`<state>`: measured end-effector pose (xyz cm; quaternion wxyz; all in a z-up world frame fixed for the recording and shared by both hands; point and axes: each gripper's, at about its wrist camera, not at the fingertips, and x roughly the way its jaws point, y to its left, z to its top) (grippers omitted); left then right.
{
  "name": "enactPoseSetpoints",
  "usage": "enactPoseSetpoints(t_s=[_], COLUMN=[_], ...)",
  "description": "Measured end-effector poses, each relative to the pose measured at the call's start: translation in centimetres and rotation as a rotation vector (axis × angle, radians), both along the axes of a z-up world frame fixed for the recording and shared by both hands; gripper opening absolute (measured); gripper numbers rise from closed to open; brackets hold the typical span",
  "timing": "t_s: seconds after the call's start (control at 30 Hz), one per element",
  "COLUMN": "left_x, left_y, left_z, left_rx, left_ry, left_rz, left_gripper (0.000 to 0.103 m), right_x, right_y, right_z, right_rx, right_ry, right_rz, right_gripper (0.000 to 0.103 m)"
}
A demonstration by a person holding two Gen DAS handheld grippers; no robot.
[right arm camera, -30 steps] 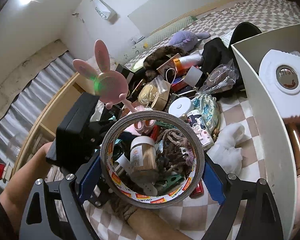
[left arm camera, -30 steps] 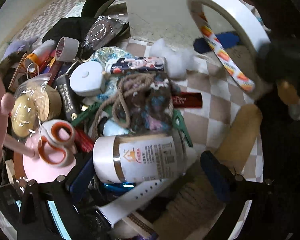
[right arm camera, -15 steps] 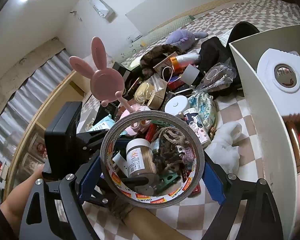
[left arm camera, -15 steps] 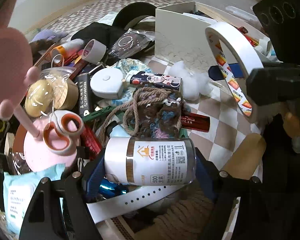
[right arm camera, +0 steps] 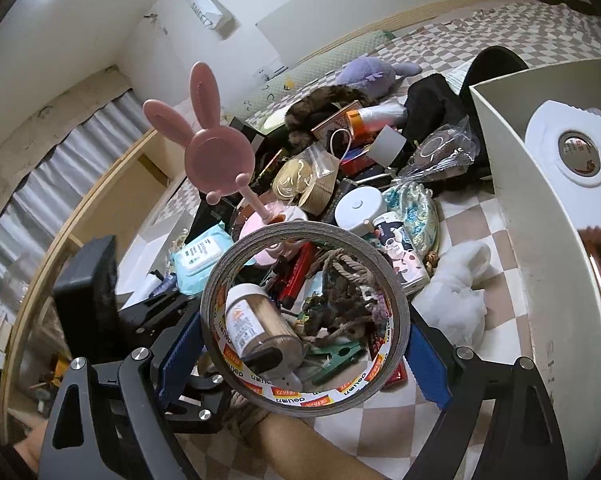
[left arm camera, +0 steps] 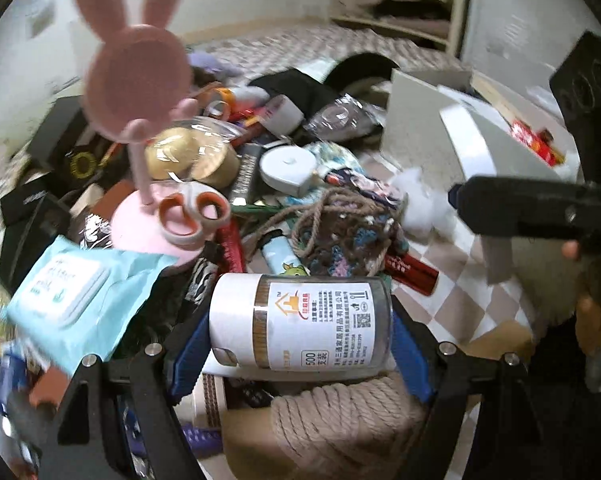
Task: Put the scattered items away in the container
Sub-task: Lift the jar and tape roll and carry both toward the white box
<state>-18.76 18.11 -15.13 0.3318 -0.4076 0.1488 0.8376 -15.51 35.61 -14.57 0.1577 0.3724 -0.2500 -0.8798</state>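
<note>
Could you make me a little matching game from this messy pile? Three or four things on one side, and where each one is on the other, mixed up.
Things:
1. tape ring
2. toothpick jar
3. scissors
4. paper roll

Places:
A. lying on the pink round base of the bunny stand
B. inside the white box
C. clamped between the blue pads of the right tool
D. clamped on its side between the blue pads of the left tool

Pairs: 1-C, 2-D, 3-A, 4-B
</note>
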Motion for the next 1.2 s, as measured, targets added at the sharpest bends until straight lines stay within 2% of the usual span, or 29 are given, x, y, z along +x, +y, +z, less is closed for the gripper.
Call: enactPoseSetpoints(t_s=[0.37, 0.5, 0.7, 0.83, 1.03, 1.2], left_x=[1.4, 2.3, 3.2, 4.1, 5.7, 6.8], left_y=[-2.8, -3.5, -3.7, -3.4, -3.4, -3.5], left_z=[1.2, 1.3, 2.3, 3.8, 6.7, 9.3], left_rx=[0.209, 0.225, 0.249, 0.266, 0.317, 0.402], left_ry=[-0.008, 0.010, 0.034, 0.085, 0.150, 0.176], left_rz=[0.229, 0.268, 0.277, 0.262, 0.228, 0.196], left_gripper=[0.081, 0.081, 0.080, 0.081, 0.081, 0.081], right_x=[0.2, 0.3, 0.8, 1.6, 2.9, 5.1], right_y=[-0.4, -1.2, -1.9, -1.6, 1.0, 4.8], right_z=[0.3, 0.4, 1.5, 3.4, 6.6, 10.2], right_rx=[0.007, 0.022, 0.056, 0.102, 0.070, 0.134], right_ry=[0.015, 0.024, 0.061, 0.142, 0.228, 0.285], right_rz=[0.006, 0.020, 0.031, 0.005, -0.056, -0.140], right_gripper=[0.091, 0.091, 0.091, 0.091, 0.091, 0.091])
